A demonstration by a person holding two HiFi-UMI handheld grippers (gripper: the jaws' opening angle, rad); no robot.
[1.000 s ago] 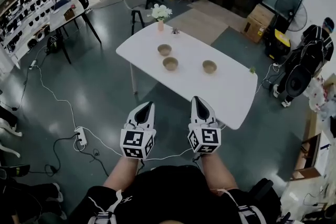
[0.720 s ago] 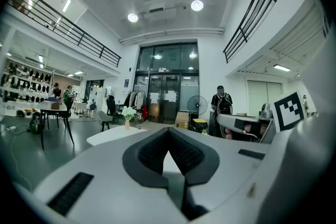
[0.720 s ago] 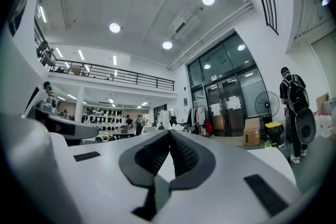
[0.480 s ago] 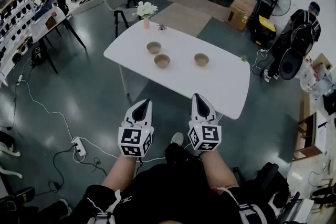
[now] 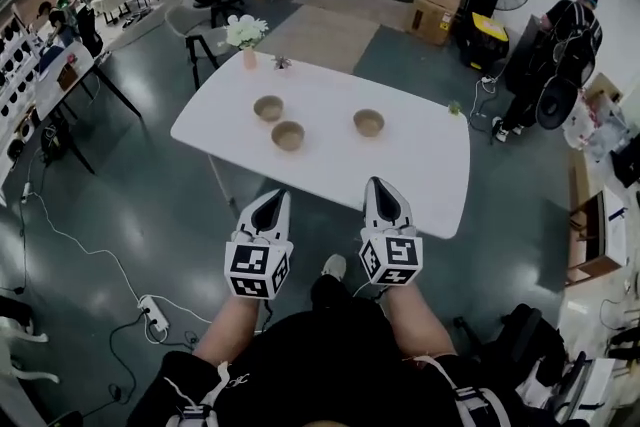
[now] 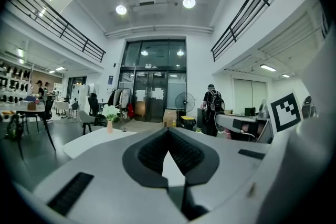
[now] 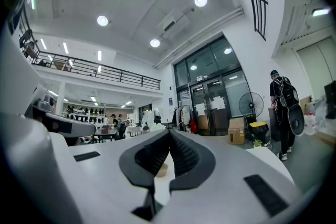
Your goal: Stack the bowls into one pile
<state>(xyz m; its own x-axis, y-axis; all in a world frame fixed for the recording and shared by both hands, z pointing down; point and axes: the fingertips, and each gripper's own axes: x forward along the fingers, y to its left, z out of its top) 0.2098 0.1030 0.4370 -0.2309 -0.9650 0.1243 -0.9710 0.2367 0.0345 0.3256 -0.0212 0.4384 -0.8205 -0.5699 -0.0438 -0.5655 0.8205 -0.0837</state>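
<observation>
Three tan bowls stand apart on the white table (image 5: pixel 420 175): one at the back left (image 5: pixel 268 108), one just in front of it (image 5: pixel 288 135), one to the right (image 5: pixel 369 123). My left gripper (image 5: pixel 271 202) and right gripper (image 5: pixel 384 190) are held side by side in the air short of the table's near edge, both shut and empty. In the right gripper view one bowl (image 7: pixel 161 169) shows low between the shut jaws of the right gripper (image 7: pixel 169 134). The left gripper view looks level past the left gripper (image 6: pixel 168 132) over the tabletop.
A vase of white flowers (image 5: pixel 246 37) and a tiny plant (image 5: pixel 281 63) stand at the table's far left corner, another small plant (image 5: pixel 455 107) at the far right. A person with a backpack (image 5: pixel 560 55) stands at the right. Cables and a power strip (image 5: pixel 152 315) lie on the floor.
The table and bowls have come closer and lower in the head view as I walk toward them. Both grippers keep their place in front of me, still shut.
</observation>
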